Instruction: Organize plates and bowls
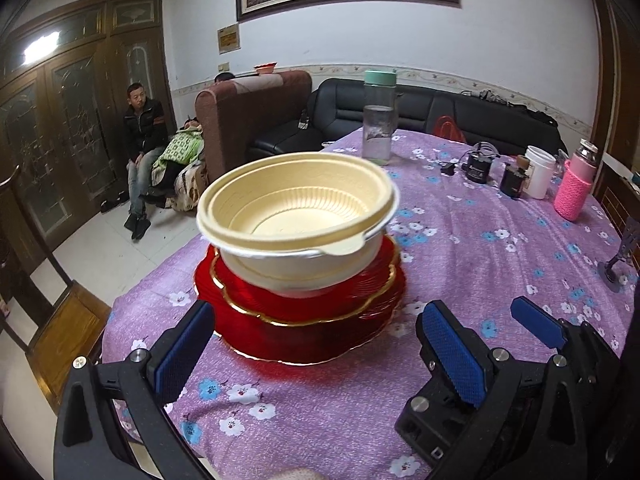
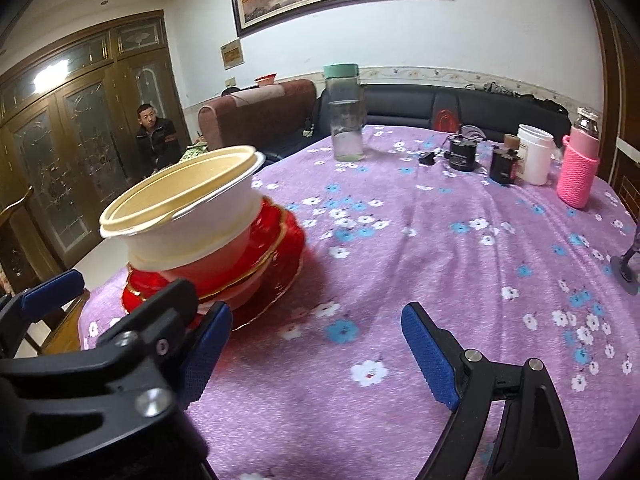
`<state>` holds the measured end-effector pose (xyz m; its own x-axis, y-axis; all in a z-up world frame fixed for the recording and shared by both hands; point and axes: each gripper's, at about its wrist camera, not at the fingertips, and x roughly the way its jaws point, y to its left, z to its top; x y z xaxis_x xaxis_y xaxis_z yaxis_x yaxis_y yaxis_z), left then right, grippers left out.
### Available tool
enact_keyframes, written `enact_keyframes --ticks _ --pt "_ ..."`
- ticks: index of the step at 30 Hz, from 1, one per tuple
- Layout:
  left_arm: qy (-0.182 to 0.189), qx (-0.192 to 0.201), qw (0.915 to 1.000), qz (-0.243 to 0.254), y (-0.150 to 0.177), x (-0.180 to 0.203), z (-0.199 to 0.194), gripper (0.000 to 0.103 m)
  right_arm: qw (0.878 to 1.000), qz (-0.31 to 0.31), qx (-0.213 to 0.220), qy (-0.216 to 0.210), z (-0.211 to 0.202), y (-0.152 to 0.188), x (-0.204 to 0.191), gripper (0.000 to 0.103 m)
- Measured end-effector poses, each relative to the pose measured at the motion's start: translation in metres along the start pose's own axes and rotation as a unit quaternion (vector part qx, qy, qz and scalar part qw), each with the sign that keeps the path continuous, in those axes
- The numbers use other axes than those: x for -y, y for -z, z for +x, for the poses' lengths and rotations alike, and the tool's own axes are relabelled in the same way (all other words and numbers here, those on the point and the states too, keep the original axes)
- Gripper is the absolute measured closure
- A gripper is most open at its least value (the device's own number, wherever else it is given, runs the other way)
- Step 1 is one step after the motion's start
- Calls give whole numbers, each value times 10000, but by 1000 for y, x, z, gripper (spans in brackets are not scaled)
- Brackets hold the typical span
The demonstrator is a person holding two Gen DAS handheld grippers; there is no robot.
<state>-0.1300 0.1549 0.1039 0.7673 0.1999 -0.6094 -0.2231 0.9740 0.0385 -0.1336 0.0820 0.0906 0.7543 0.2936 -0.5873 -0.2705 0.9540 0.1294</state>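
on purple cloth: cream bowls nested atop stacked red plates; left gripper spread before stack, right gripper spread beside it, both empty

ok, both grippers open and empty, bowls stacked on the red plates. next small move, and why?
Probably ease the left gripper forward to steady the red plates. The cream bowls on top sit tilted, the whole stack is near the table's edge, and the open left gripper already frames the plates, while the right gripper points beside them.
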Motion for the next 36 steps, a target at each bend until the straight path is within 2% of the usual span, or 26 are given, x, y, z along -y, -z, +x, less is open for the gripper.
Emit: enact_keyframes --ticks 2,7,11,16,19,22,27,32,36 --pt "-3 39 10000 -15 -5 -2 -2 0 10000 25 17 90 -1 -4 6 13" --pt "-126 234 9982 -537 -20 -31 -11 0 9992 48 256 307 -9 -31 20 12" --pt "-344 271 9961 -770 -27 -54 -12 0 9983 54 434 382 -5 -58 21 12" --pt "-482 293 9935 -993 -28 -78 -14 0 9993 247 233 -177 7 -84 13 12" --pt "-508 281 9928 -1052 -28 -85 -11 0 9995 102 117 -293 14 -83 0 12" --pt "-476 218 9930 -1055 -27 -88 -7 0 9997 -116 -60 -208 25 -75 -13 12" --pt "-427 172 9939 -1004 -23 -86 -5 0 9996 -54 -130 -246 29 -71 -15 12" --pt "-341 85 9952 -913 -20 -81 -1 0 9997 8 75 -241 12 -68 -12 12" --pt "-307 -13 9965 -772 -13 -70 3 0 9998 70 149 -134 -2 -52 -4 11"
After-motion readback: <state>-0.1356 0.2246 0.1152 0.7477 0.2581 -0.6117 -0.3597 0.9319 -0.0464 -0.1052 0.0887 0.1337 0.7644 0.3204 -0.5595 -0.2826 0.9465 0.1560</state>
